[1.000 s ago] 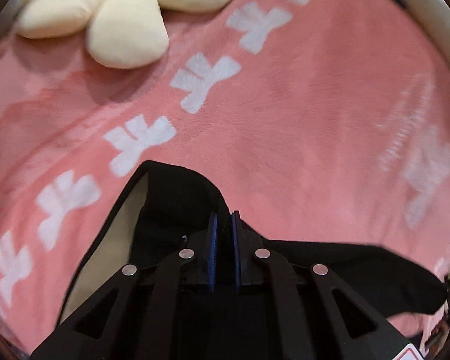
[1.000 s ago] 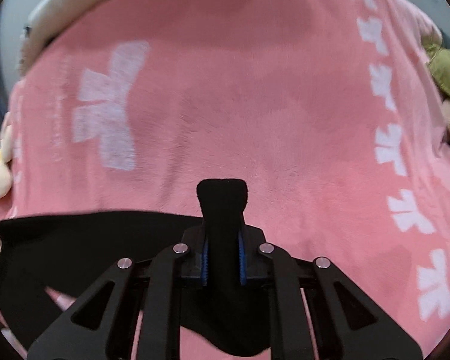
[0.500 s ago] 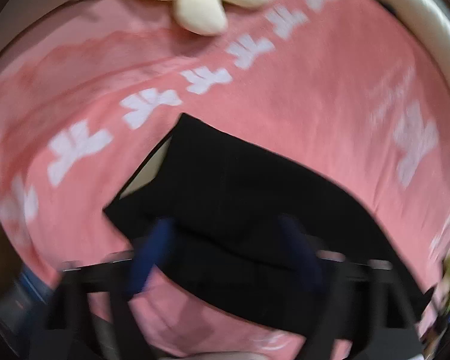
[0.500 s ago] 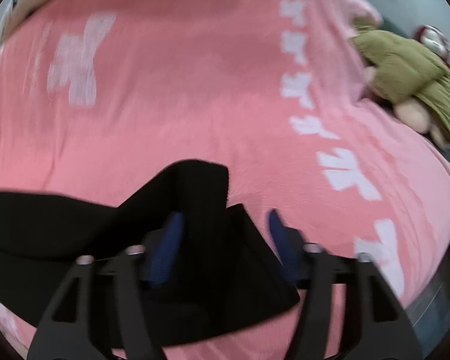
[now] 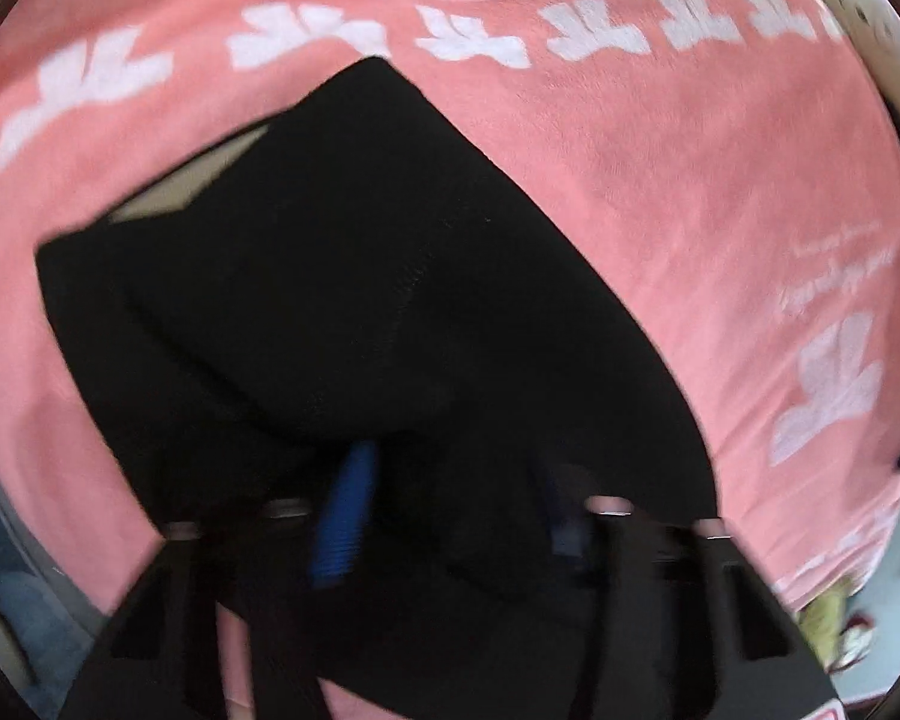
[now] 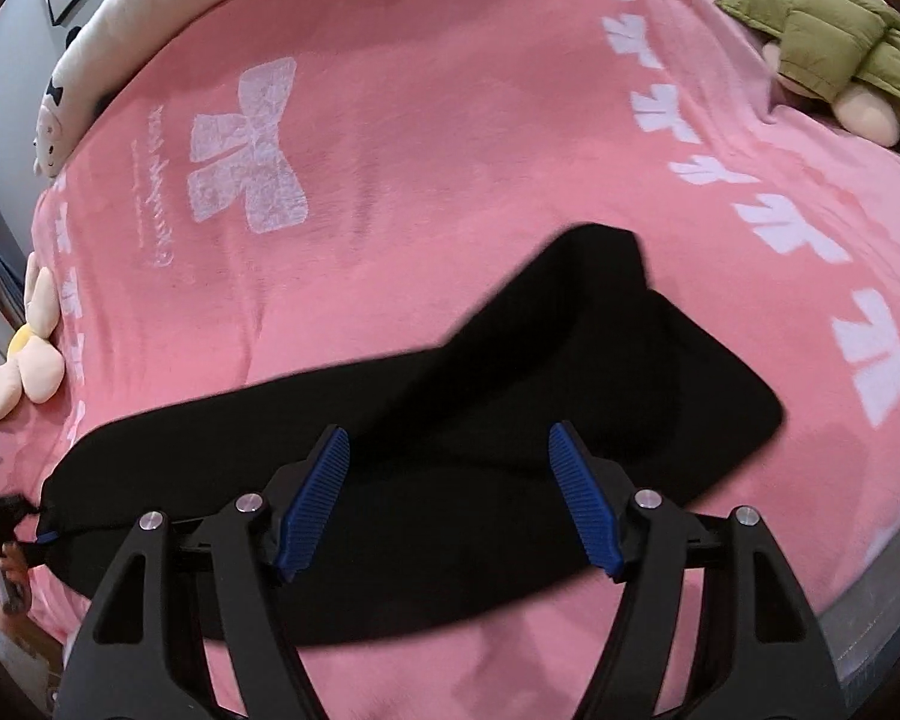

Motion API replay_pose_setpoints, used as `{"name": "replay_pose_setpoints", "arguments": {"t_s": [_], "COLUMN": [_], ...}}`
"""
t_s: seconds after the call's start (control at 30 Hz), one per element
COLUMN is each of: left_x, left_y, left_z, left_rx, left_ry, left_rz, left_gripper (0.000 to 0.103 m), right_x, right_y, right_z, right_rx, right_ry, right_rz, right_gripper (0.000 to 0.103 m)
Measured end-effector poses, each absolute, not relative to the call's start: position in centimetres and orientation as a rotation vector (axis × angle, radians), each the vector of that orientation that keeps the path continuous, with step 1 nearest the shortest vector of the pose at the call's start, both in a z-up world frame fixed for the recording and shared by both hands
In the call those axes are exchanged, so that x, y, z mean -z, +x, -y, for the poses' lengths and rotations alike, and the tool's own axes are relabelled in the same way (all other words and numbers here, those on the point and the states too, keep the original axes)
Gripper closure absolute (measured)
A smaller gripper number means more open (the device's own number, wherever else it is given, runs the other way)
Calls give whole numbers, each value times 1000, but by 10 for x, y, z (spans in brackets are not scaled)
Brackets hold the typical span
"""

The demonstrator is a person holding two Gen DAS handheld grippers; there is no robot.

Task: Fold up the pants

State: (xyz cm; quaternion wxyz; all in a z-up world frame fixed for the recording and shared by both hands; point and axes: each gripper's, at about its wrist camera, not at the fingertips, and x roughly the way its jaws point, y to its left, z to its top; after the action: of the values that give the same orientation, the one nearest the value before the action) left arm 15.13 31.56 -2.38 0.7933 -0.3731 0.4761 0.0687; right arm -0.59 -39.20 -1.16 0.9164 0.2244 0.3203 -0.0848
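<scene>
You've just let go on both sides, so the black pants [image 6: 450, 450] now lie doubled over on the pink blanket [image 6: 450, 150] near its front edge. Your right gripper [image 6: 450, 492] hangs apart and empty above them. Your left gripper [image 5: 450, 510] is blurry but closing over the cloth, not clamped yet. Looks like one fold down, next one coming.

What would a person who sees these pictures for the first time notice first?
First the black pants, lying long across the near part of the pink blanket, with one end folded over on itself. Then the blanket's white bow prints, and the right gripper over the pants with its blue fingers apart. A green plush toy lies at the far right edge.
</scene>
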Motion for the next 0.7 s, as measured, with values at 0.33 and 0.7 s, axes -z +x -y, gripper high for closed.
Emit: {"name": "replay_pose_setpoints", "arguments": {"t_s": [0.33,0.7], "left_x": [1,24], "left_y": [145,102], "left_z": [-323,-337], "left_rx": [-85,-103], "left_ry": [-736,-627], "left_rz": [-1025,-1129], "left_gripper": [101,99], "right_x": [16,70], "right_y": [66,-21], "right_z": [417,420], "right_rx": [213,197], "right_ry": [677,576], "right_rz": [-676,-795], "right_gripper": [100,89]}}
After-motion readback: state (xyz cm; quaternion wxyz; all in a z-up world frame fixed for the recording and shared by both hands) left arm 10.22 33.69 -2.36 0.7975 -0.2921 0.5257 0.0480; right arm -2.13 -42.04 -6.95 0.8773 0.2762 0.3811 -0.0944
